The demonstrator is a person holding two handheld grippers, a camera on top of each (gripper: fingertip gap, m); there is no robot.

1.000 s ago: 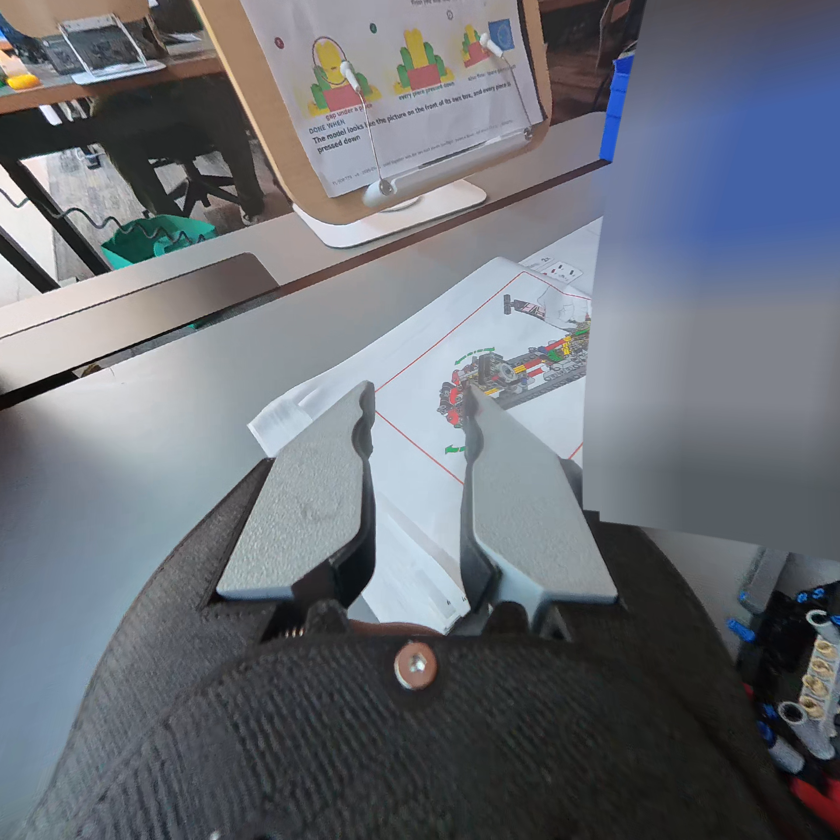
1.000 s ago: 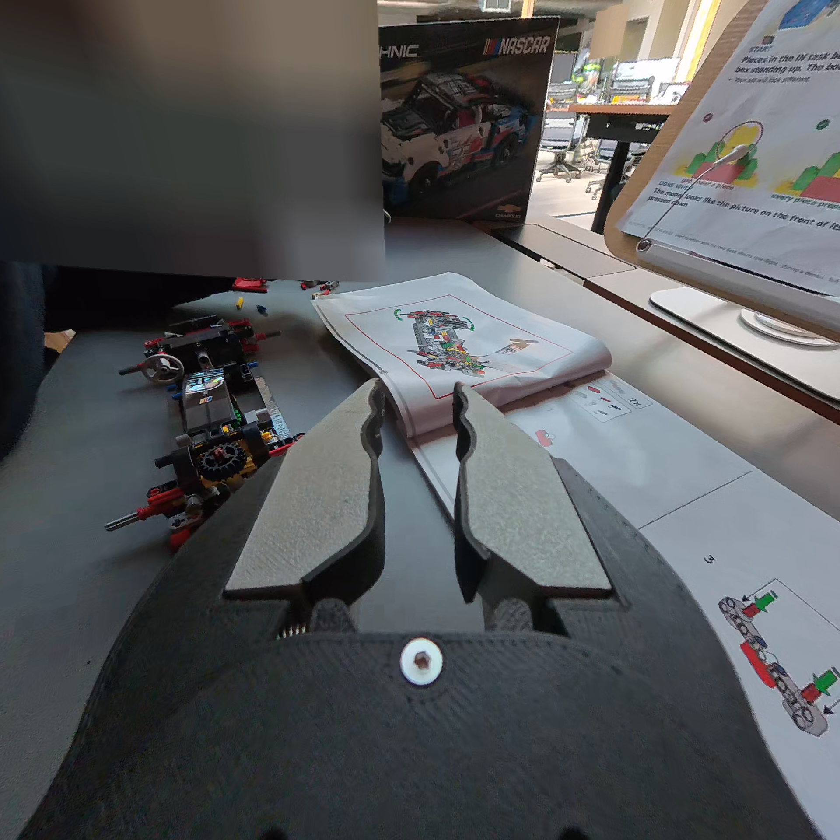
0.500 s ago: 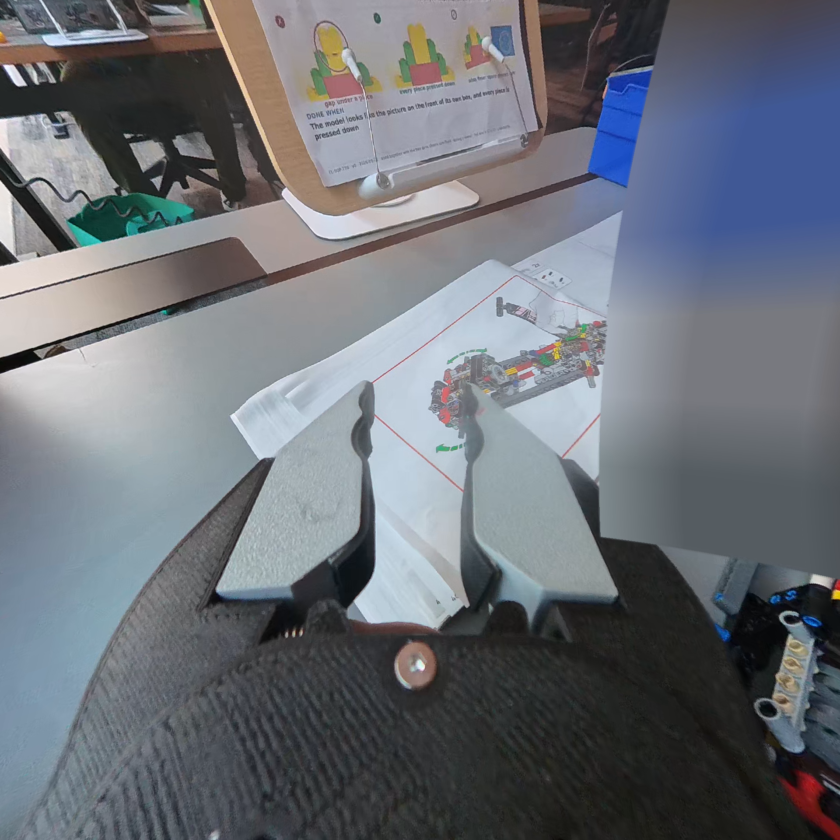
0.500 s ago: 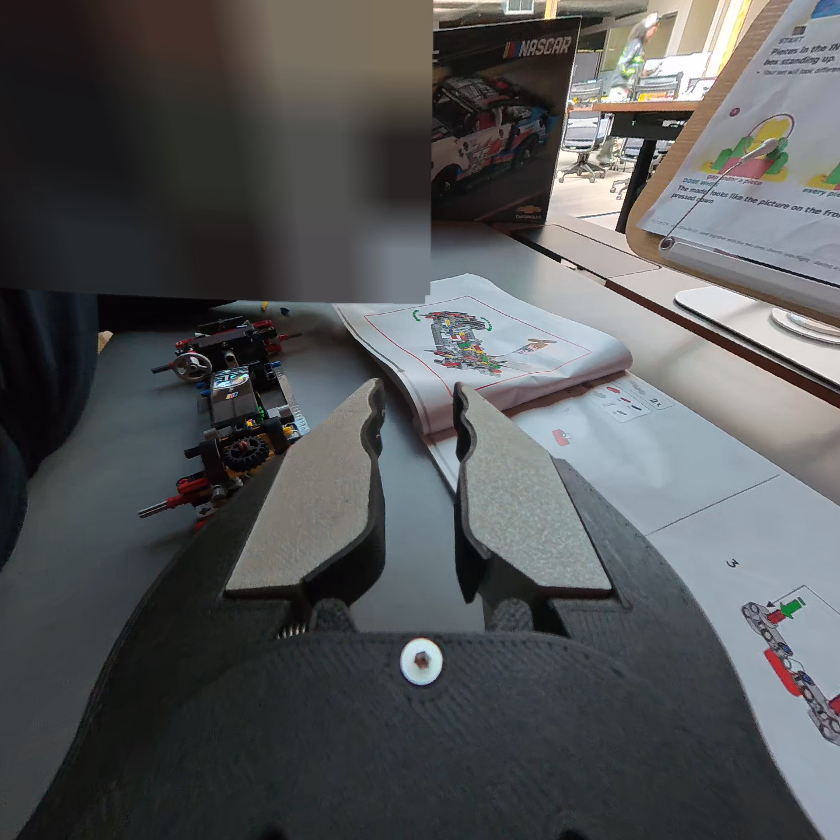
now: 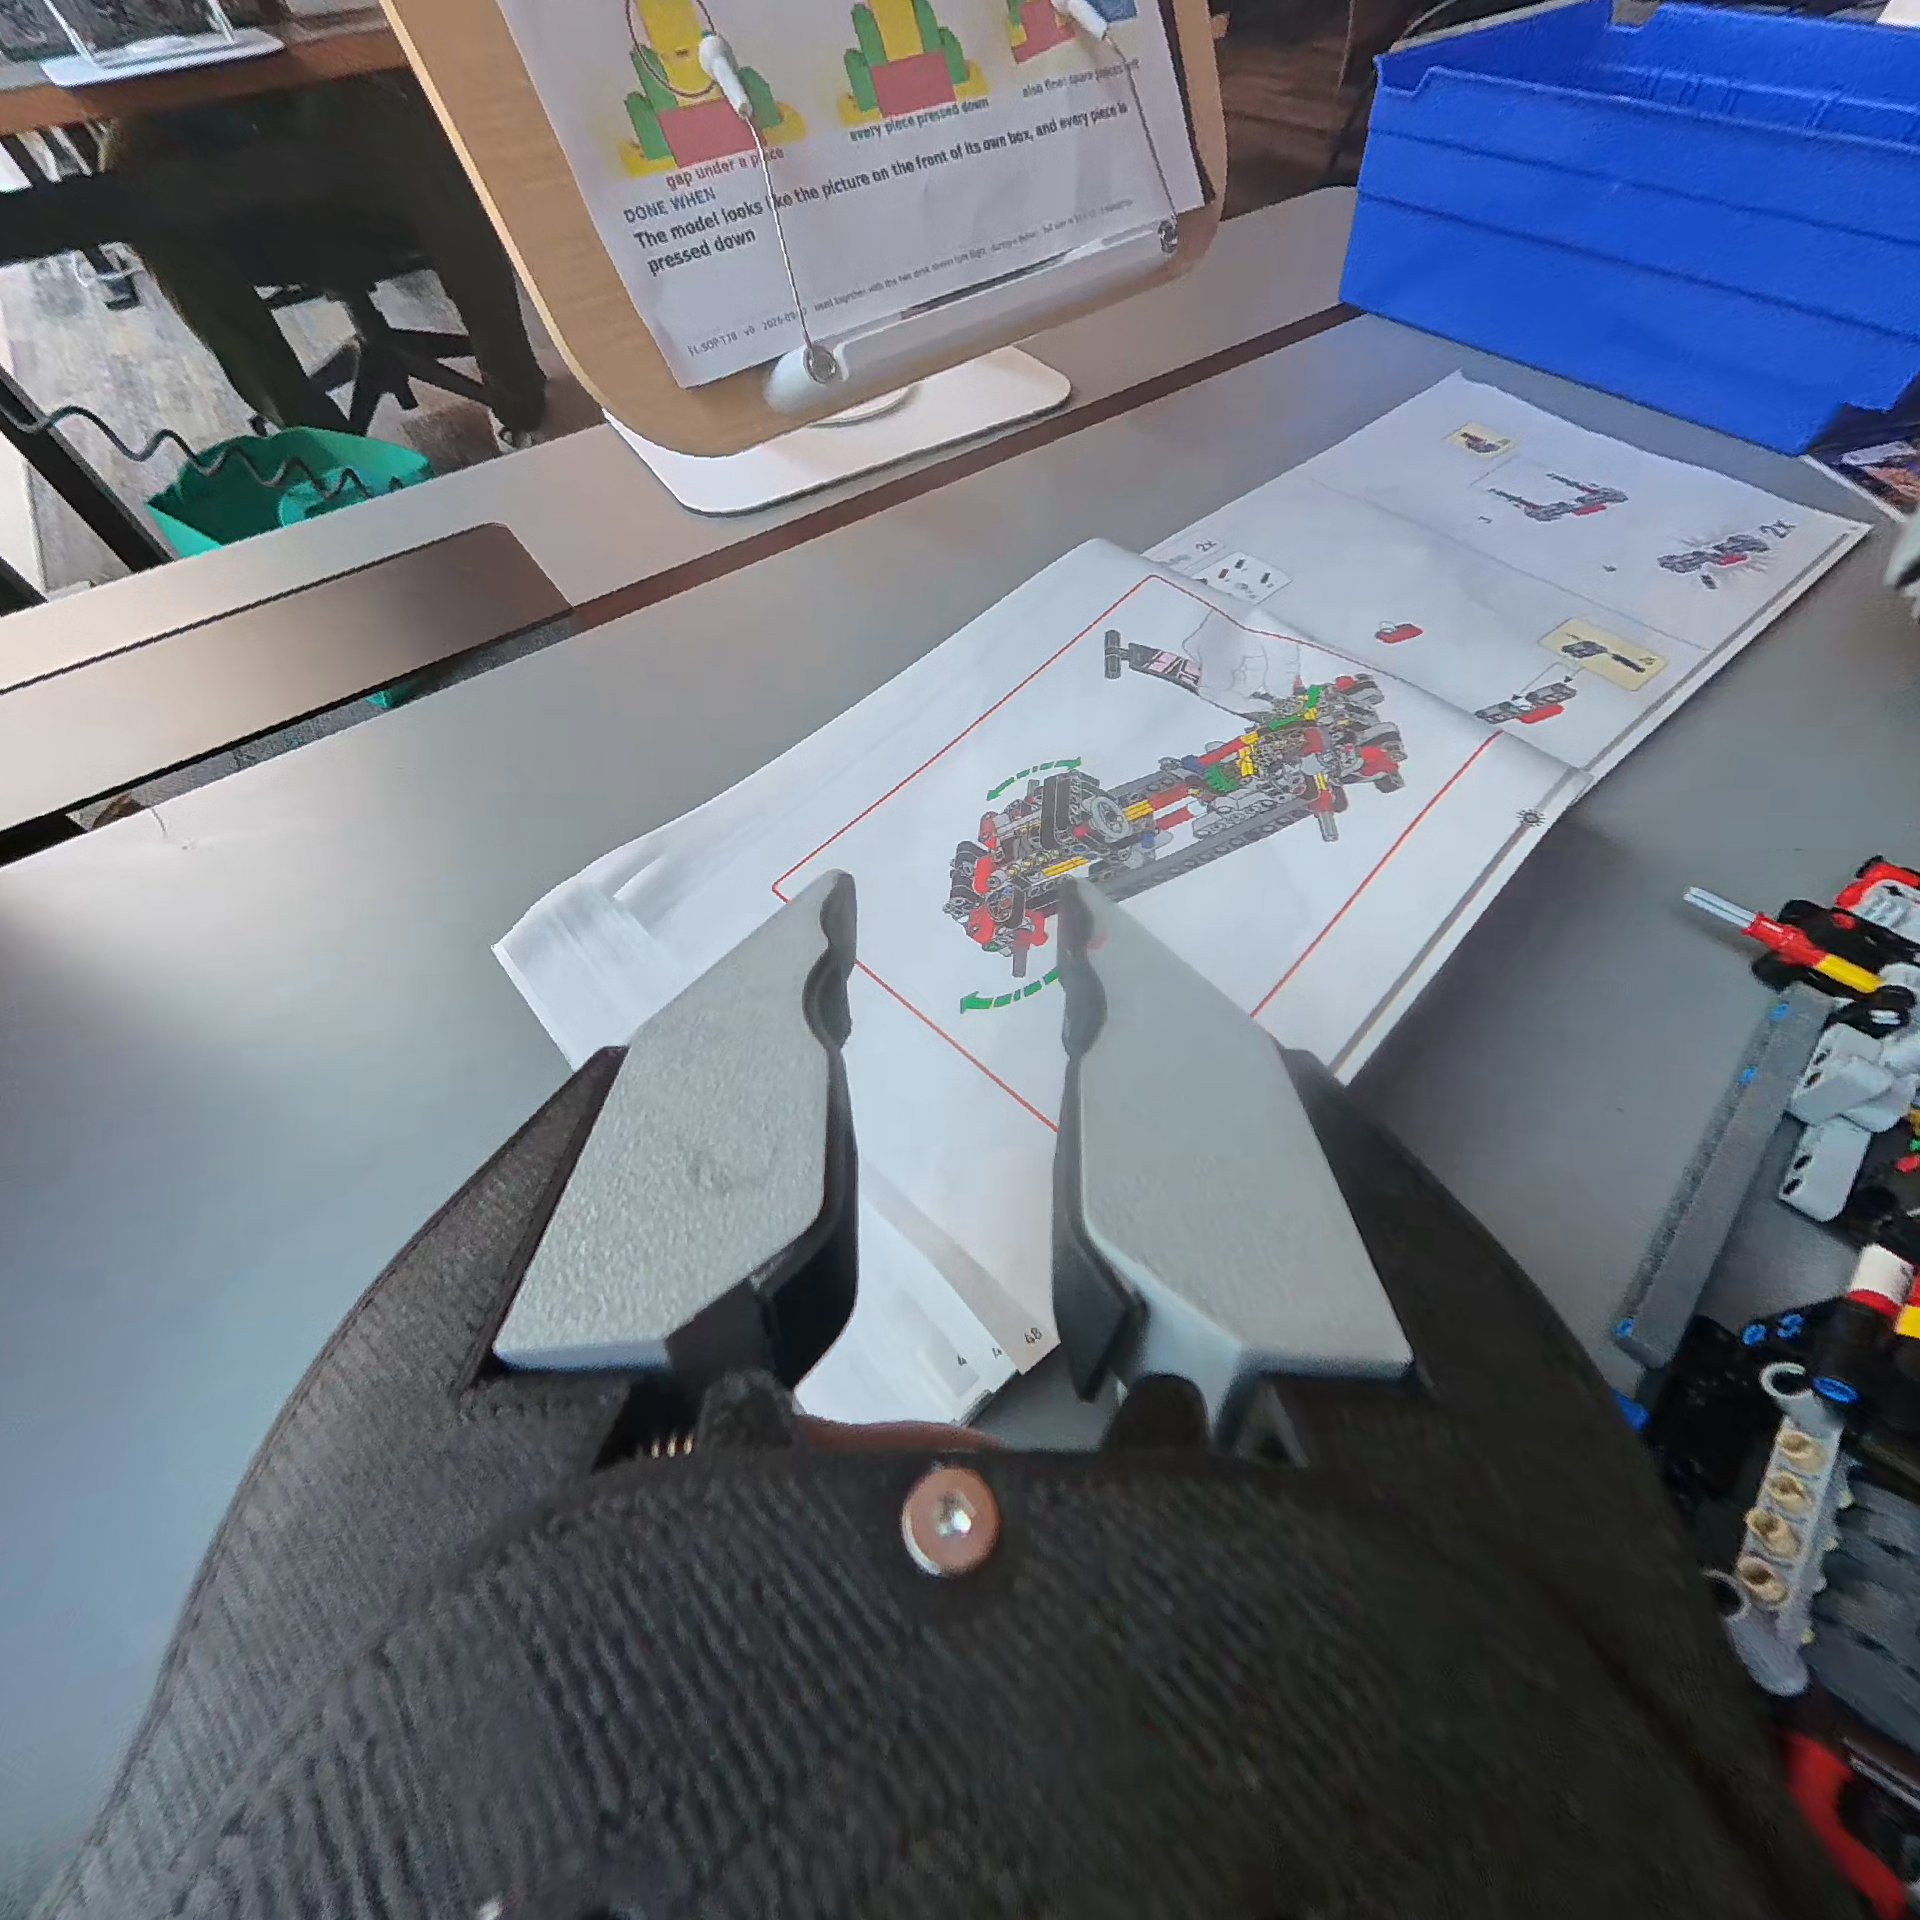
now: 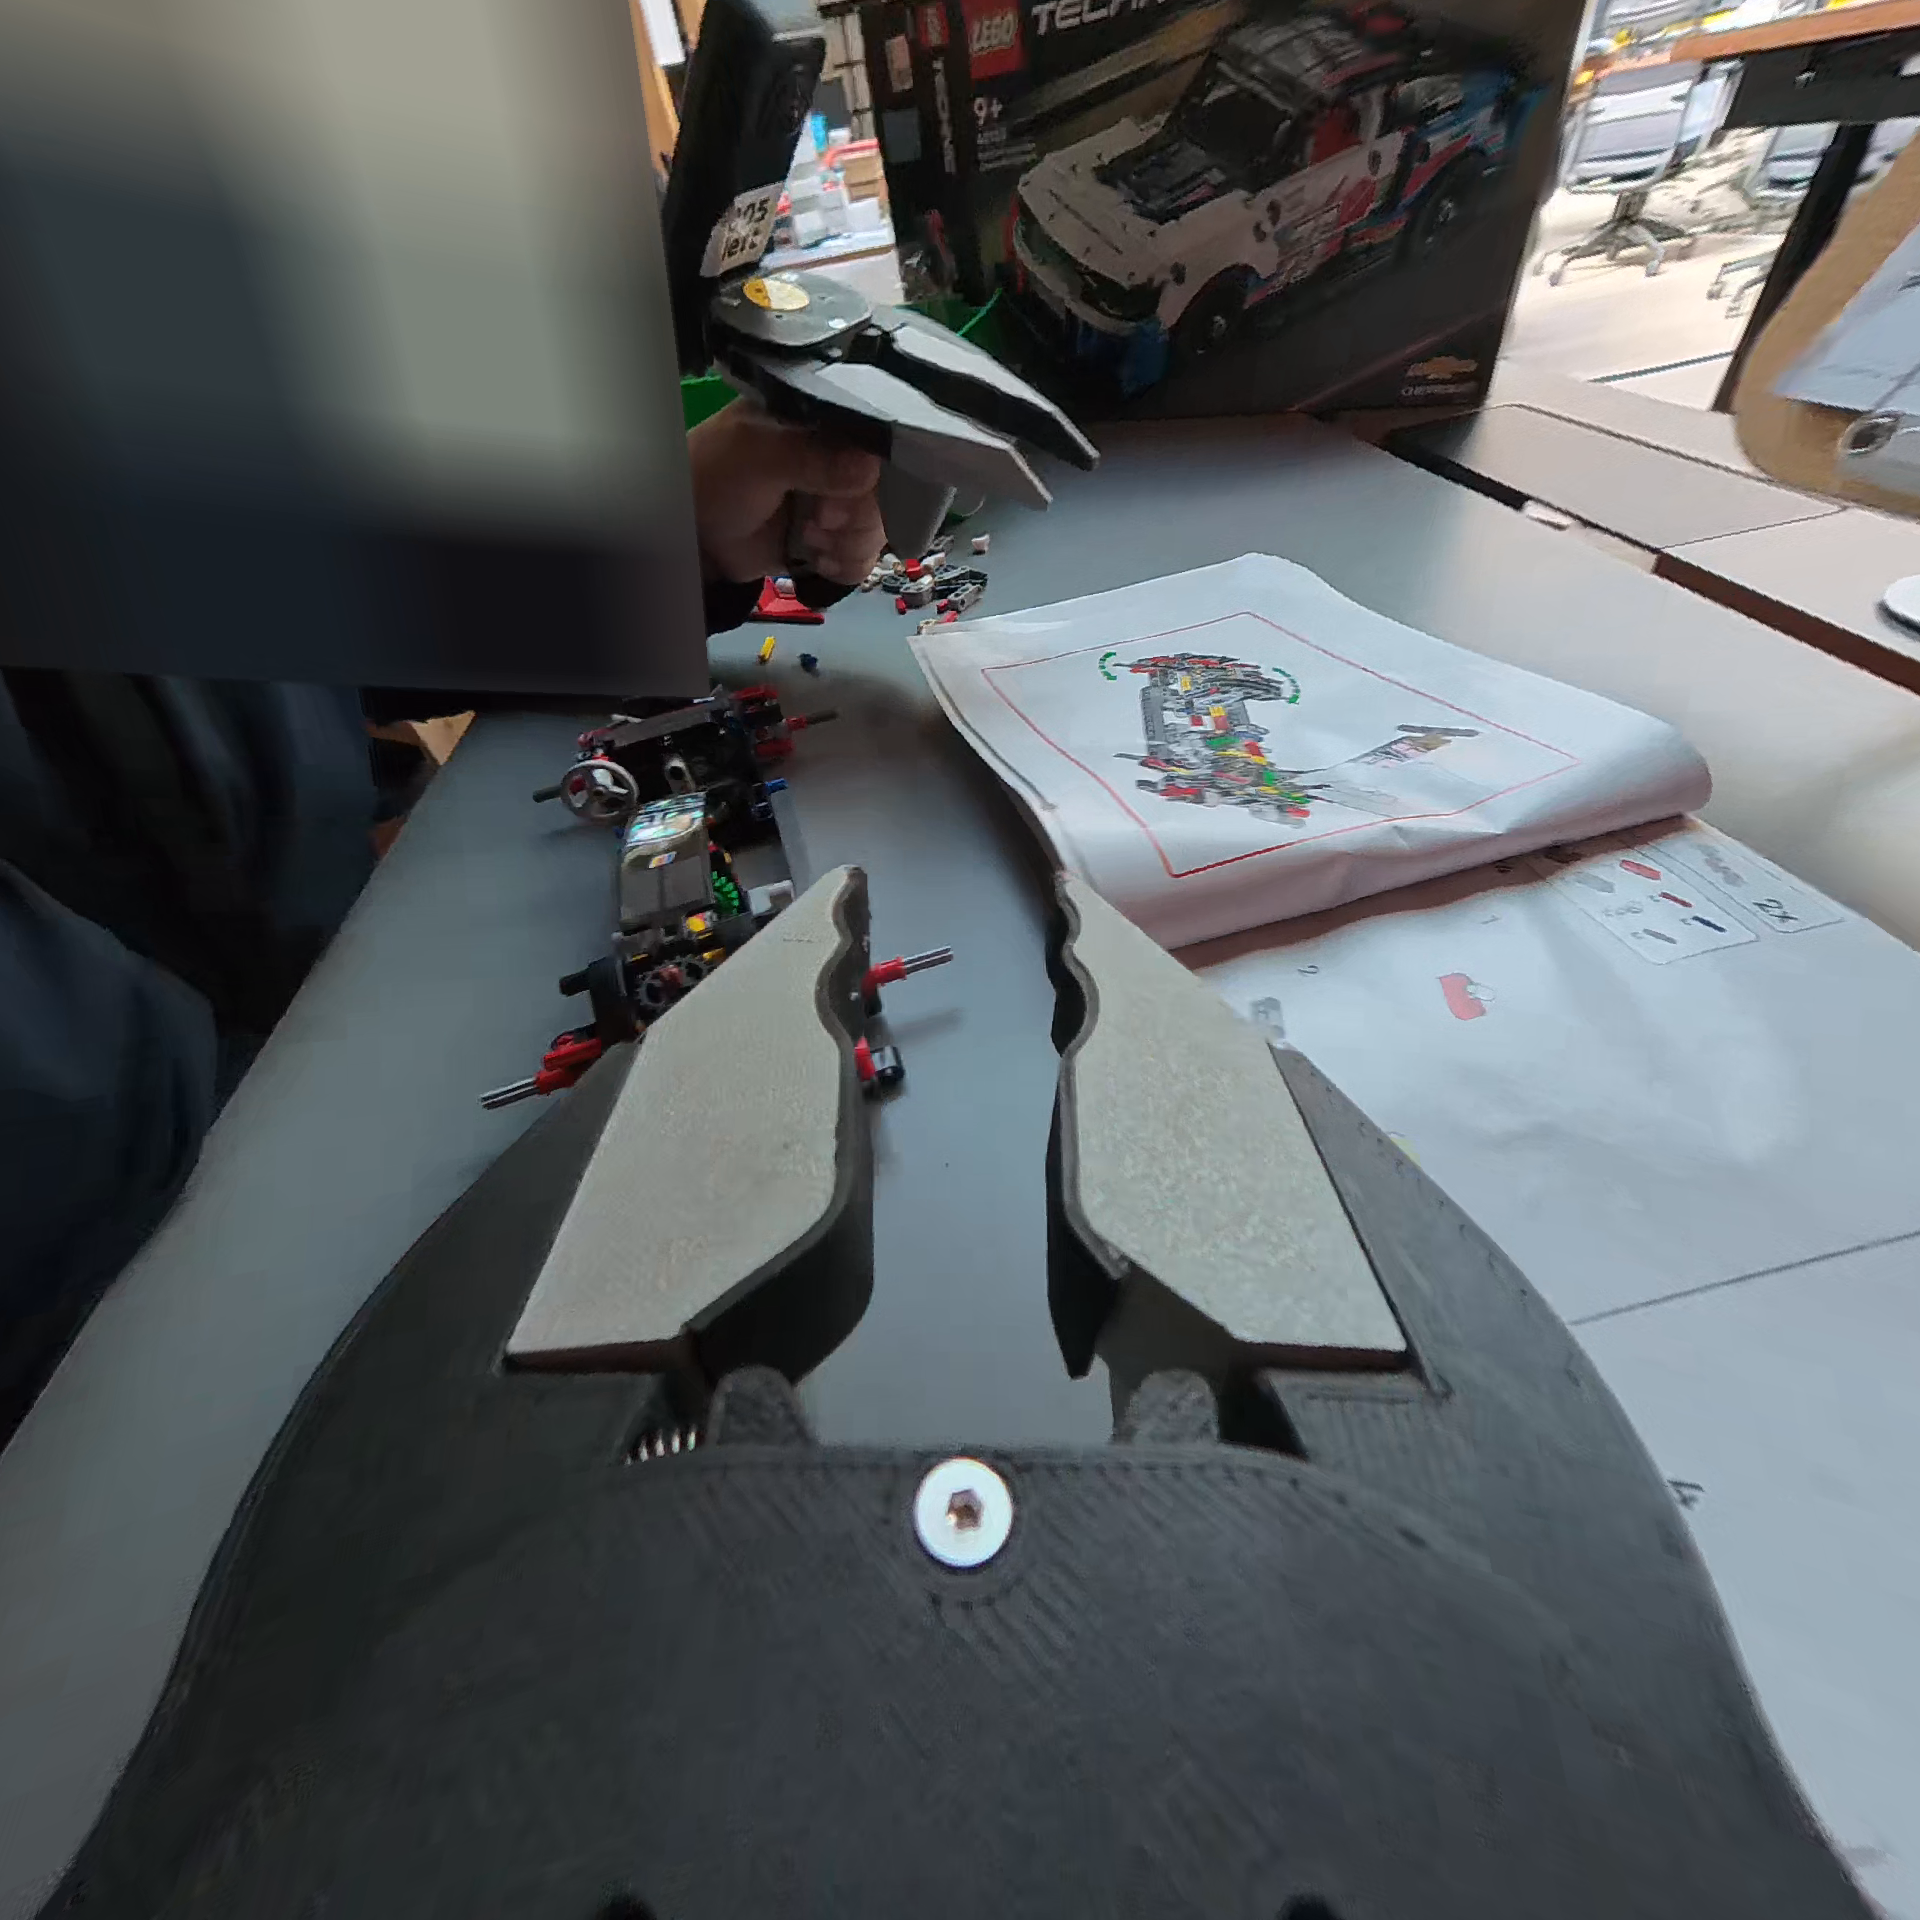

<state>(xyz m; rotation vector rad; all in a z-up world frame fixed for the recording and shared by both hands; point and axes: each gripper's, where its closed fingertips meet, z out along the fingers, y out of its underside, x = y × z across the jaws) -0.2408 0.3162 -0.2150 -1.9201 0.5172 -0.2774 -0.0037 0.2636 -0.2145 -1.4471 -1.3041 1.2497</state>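
My left gripper [image 5: 956, 904] is open and empty, held above an open instruction booklet [image 5: 1340, 894] on the grey table [image 5: 312, 1039]. In the right wrist view it shows farther off [image 6: 935, 416], held up by a hand above the table's far end. My right gripper [image 6: 961, 894] is open and empty, low over bare table between a partly built brick car chassis [image 6: 675, 862] on its left and the booklet [image 6: 1299, 748] on its right. The chassis's red axle pins lie just beyond the right gripper's left fingertip [image 6: 842, 914], not touching it. The chassis also shows at the right edge of the left wrist view [image 5: 1849, 1091].
A tall box with a car picture [image 6: 1195, 187] stands at the table's far end. Small loose pieces [image 6: 925, 582] lie near it. A blue bin [image 5: 1662, 187] and a sheet holder on a white stand [image 5: 831, 208] stand behind the booklet. Across from one pair of fingers to the other is roughly 25 cm.
My right gripper's jaws have opened a little wider and it has drawn back toward the chassis. The left gripper has shifted over the booklet with its jaws unchanged, and now shows in the right view.
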